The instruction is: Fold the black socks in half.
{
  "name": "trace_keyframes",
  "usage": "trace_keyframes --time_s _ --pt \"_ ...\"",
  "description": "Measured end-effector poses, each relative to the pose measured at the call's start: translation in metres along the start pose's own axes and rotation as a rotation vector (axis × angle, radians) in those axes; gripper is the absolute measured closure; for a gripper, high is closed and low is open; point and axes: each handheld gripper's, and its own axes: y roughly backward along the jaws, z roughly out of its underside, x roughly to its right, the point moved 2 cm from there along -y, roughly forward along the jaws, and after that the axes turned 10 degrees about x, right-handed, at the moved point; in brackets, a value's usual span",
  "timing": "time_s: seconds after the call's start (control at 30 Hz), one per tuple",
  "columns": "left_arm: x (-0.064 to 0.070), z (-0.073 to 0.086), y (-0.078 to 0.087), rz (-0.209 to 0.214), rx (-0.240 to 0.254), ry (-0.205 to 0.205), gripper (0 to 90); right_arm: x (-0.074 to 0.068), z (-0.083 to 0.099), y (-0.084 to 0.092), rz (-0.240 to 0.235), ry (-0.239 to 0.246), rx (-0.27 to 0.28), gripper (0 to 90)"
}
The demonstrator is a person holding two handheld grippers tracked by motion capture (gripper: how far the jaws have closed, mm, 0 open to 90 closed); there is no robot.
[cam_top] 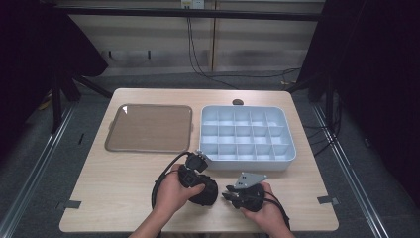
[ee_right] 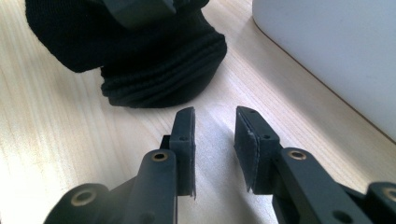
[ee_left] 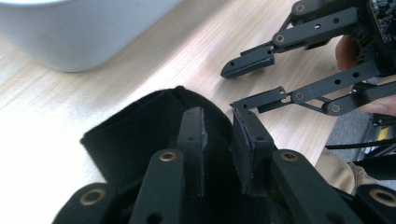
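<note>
Both grippers sit near the table's near edge: left gripper narrowly parted over the black sock, right gripper narrowly parted, empty. Loosely gripped, the sock could slip free.

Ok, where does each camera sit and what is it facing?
High view: above the person's side, looking forward and down on the table, tray and divided box; both hands show.
Left gripper view: rides the left gripper, over the black cloth; the right gripper is beyond.
Right gripper view: rides the right gripper, low along the table toward the cloth.
Shared: both gripper views show the cloth and the box wall.
</note>
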Motion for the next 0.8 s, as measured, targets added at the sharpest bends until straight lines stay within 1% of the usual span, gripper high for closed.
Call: trace_keyframes --time_s 0.1,0.13,0.17,0.2,0.27,0.37,0.4,0.5,0.63,0.77,0.8 --pt "-0.001 0.000 0.001 -0.007 0.004 0.006 72.7 0.000 0.000 0.000 0.000 0.002 0.004 68.5" --pt "-0.002 0.000 0.002 -0.006 0.001 0.003 70.4 0.000 -0.001 0.000 0.005 0.006 0.006 68.1" --pt "-0.002 0.000 0.002 -0.006 0.001 0.003 70.4 0.000 -0.001 0.000 0.005 0.006 0.006 68.1" --pt "-0.001 0.000 0.003 -0.016 0.005 0.003 70.3 0.000 -0.001 0.000 0.004 0.006 0.004 68.1" --pt "-0.002 -0.001 0.004 -0.013 0.009 0.000 70.1 0.000 -0.001 0.000 0.001 0.005 0.004 68.1" --pt "-0.003 -0.002 0.007 -0.019 0.014 -0.006 67.0 0.000 -0.001 0.000 0.003 0.005 0.006 68.1" --pt "-0.004 -0.002 0.009 -0.034 0.020 -0.006 65.9 0.000 -0.001 0.000 0.003 0.004 0.006 68.1" --pt "-0.006 -0.001 0.011 -0.035 0.023 -0.009 63.7 0.000 -0.001 0.000 0.003 0.004 0.005 68.1" --pt "-0.009 0.001 0.016 -0.057 0.038 -0.003 60.7 0.000 -0.001 0.000 0.003 0.001 0.005 68.1" --pt "-0.011 0.002 0.020 -0.057 0.045 -0.001 58.1 0.000 -0.002 0.000 0.002 0.000 0.005 68.1" --pt "-0.012 0.003 0.021 -0.068 0.045 0.001 56.8 -0.001 -0.002 0.000 0.001 -0.002 0.004 68.1"
